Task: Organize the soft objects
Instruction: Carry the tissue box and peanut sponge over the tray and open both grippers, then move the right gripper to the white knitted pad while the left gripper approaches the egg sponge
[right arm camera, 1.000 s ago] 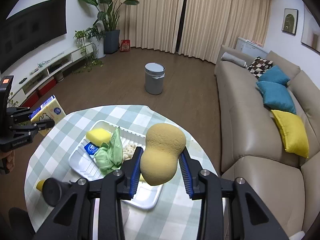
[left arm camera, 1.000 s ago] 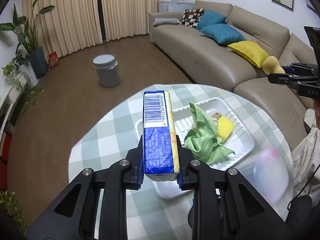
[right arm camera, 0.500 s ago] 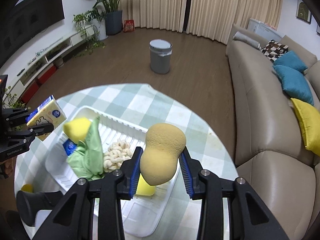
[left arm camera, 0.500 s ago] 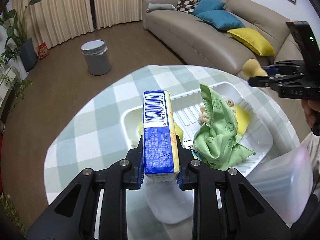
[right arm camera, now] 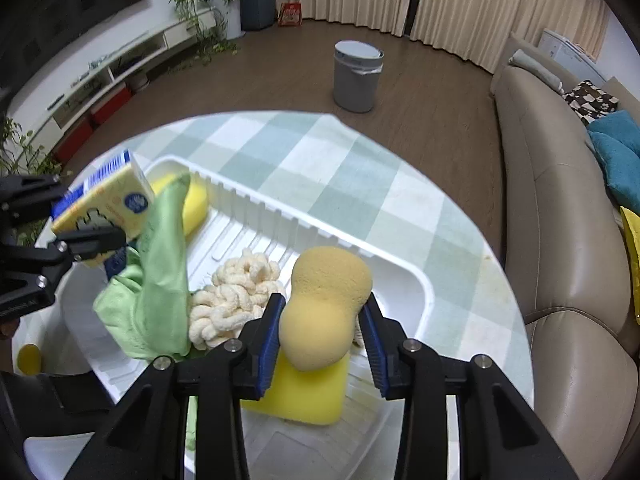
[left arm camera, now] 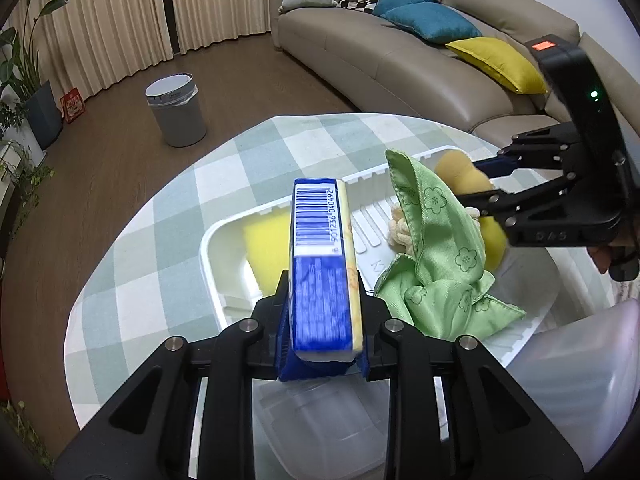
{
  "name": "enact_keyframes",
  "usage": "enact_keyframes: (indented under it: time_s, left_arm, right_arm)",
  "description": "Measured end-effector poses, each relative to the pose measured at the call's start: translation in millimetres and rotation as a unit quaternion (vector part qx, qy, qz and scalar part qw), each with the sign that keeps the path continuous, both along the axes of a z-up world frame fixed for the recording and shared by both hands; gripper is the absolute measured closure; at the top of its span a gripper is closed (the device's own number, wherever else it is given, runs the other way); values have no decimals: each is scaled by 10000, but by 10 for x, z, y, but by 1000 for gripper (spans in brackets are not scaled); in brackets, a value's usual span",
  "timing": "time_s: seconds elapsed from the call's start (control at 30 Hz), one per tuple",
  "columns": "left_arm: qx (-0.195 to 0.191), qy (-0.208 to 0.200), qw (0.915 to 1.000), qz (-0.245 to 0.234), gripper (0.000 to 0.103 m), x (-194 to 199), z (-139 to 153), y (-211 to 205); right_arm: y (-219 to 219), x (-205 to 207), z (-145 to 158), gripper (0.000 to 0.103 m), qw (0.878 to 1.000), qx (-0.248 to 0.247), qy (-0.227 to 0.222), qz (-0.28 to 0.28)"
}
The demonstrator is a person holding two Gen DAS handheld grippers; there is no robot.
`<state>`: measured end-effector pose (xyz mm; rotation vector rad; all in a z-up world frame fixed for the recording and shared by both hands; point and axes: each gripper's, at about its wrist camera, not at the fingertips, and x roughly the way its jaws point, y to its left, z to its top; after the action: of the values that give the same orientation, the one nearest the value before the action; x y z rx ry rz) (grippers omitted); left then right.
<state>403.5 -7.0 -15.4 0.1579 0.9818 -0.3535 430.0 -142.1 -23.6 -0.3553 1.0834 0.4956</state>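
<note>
**Item 1 – tissue pack** (left arm camera: pixel 322 264). Blue-and-yellow wrapped, barcode end forward. Clamped edgewise in the left gripper (left arm camera: pixel 322 316), held above the near-left corner of the white tray (left arm camera: pixel 208 248). Edgewise hold likely chosen so the pack can go down into the free slot beside the flat yellow sponge (left arm camera: pixel 266 244).

**Item 2 – peanut-shaped tan sponge** (right arm camera: pixel 326 308). Pinched at its waist by the right gripper (right arm camera: pixel 322 332), held over the tray's right half, above a second yellow sponge block (right arm camera: pixel 308 392). The waist appears to be the narrowest and most secure place to squeeze.

**Item 3 – green floral cloth** (left arm camera: pixel 440 264). Crumpled, one corner standing up, mid-tray between the two grippers. Loose; it may snag a descending pack.

**Item 4 – cream knotted rope piece** (right arm camera: pixel 232 296). Lying on the tray floor beside the cloth, just ahead of the right gripper.

**Container – white ribbed tray.** Sits on the round counter with a green-checked cloth (left arm camera: pixel 168 232); serves as collection point for all soft goods.

**Adjacent – translucent plastic tub** (left arm camera: pixel 580 380), near edge of counter, purpose unclear.

**Status (judged):** both pieces poised for deposit, neither yet let go.
</note>
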Motion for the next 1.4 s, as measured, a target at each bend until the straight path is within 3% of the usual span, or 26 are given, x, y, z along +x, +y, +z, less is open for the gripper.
enact_keyframes:
  time_s: [0.33, 0.4, 0.47, 0.53, 0.7, 0.9, 1.1, 1.13, 1.2, 1.4]
  left_arm:
    - [-19, 69, 10000, -1, 77, 7, -77, -26]
    - [-76, 71, 9999, -31, 70, -9, -82, -31]
    - [-96, 63, 9999, -68, 50, -24, -90, -44]
    - [-74, 71, 9999, -89, 40, -41, -106, -58]
    - [-108, 57, 9999, 6, 39, -48, -99, -36]
    - [-181, -102, 9998, 63, 27, -74, 29, 19]
    - [-407, -318, 9985, 157, 1, -170, 202, 155]
    - [-470, -357, 9981, 185, 0, -192, 234, 185]
    - [-542, -502, 9969, 289, 0, -259, 324, 266]
    - [-477, -1041, 9917, 584, 0, -555, 592, 499]
  right_arm:
    - [-7, -20, -98, 60, 10000, -2, -3, -3]
    - [-11, -26, -97, 59, 10000, 19, -12, -17]
    - [-8, -28, -101, 58, 10000, 44, -13, -28]
    - [-11, -49, -96, 55, 10000, 59, -17, -10]
    - [-34, -70, -90, 44, 10000, 17, -61, -14]
    - [-93, -79, -11, 33, 9998, 74, -171, -82]
    - [-215, -114, 138, 20, 9988, 337, -303, -174]
    - [-240, -119, 163, 17, 9985, 391, -324, -196]
    - [-331, -144, 248, 0, 9971, 565, -421, -284]
    - [-689, -302, 571, 0, 9899, 950, -828, -656]
